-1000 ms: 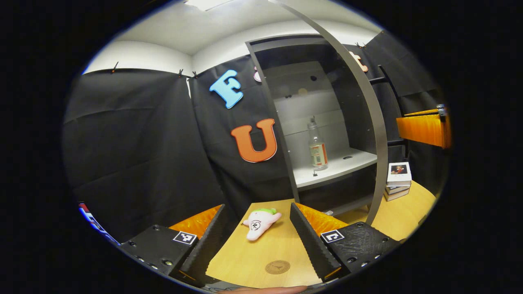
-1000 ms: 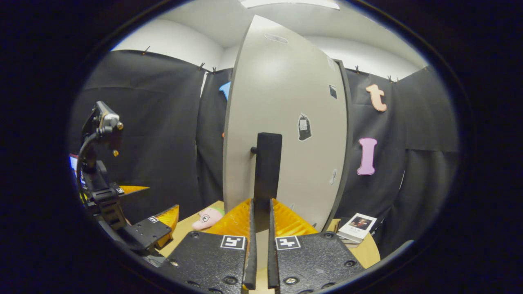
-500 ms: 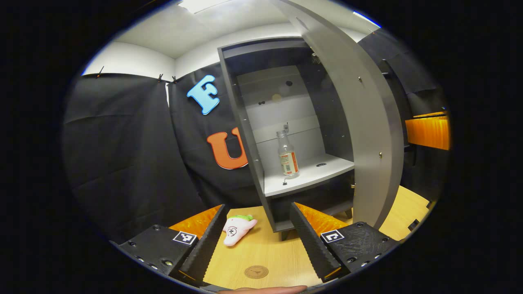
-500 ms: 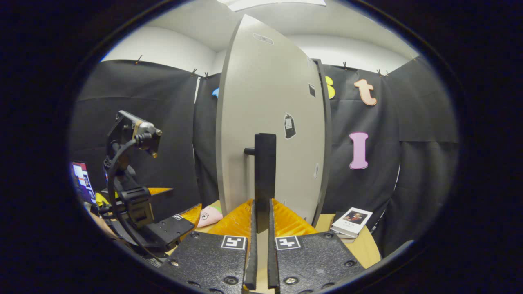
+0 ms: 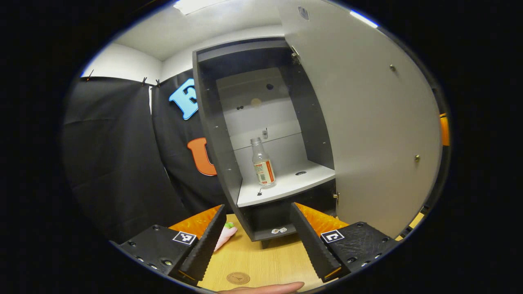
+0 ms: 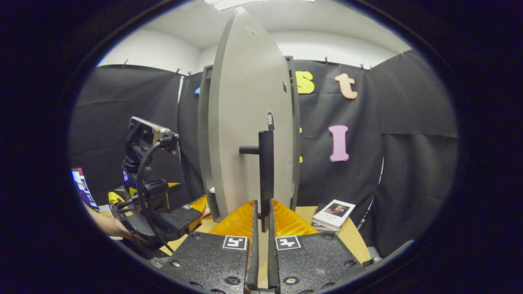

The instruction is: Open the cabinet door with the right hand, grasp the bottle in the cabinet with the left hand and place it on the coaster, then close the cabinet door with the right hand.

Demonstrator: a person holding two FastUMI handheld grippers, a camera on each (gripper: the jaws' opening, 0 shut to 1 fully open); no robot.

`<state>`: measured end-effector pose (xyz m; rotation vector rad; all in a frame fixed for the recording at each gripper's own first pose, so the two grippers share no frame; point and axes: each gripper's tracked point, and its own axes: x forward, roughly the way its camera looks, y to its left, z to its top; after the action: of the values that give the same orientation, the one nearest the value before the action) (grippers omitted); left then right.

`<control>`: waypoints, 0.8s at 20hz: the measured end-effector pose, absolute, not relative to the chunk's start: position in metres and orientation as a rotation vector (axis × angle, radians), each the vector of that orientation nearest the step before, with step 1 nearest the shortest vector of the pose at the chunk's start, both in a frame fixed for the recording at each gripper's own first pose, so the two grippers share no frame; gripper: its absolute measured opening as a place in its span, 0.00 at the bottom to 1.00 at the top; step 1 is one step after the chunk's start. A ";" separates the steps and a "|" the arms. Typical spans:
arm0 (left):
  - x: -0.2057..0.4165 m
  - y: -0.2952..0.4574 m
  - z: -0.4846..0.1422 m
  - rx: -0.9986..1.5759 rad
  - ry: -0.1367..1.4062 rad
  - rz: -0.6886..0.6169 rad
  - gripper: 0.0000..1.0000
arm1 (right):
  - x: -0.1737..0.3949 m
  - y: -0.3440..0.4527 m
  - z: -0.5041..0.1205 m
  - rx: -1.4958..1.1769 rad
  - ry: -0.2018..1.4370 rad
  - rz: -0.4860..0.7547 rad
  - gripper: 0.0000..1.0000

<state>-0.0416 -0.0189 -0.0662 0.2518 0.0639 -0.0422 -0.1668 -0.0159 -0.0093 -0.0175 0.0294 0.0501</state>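
In the left gripper view a clear bottle with a red-and-white label stands upright on the white shelf of the grey cabinet. The cabinet door stands swung wide to the right. My left gripper is open and empty, low in front of the cabinet, well short of the bottle. A round brown coaster lies on the wooden table between its fingers. In the right gripper view my right gripper is shut on the door's black vertical handle, with the door seen nearly edge-on.
A pink plush toy lies on the table by the cabinet's left foot, partly behind the left finger. A small stack of books sits on the table right of the door. The left gripper and the hand holding it are at the left.
The door has swung much wider open with the right gripper holding its handle. The left gripper has shifted so that the cabinet interior and bottle now sit straight ahead and closer.
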 end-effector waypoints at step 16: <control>0.159 -0.034 -0.028 0.219 -0.049 -0.017 0.95 | -0.199 -0.128 -0.026 0.079 0.114 -0.388 0.48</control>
<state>0.1589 -0.0340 -0.0285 0.2186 -0.0492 -0.0173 -0.1986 -0.1283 -0.0265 0.0794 0.1139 -0.3878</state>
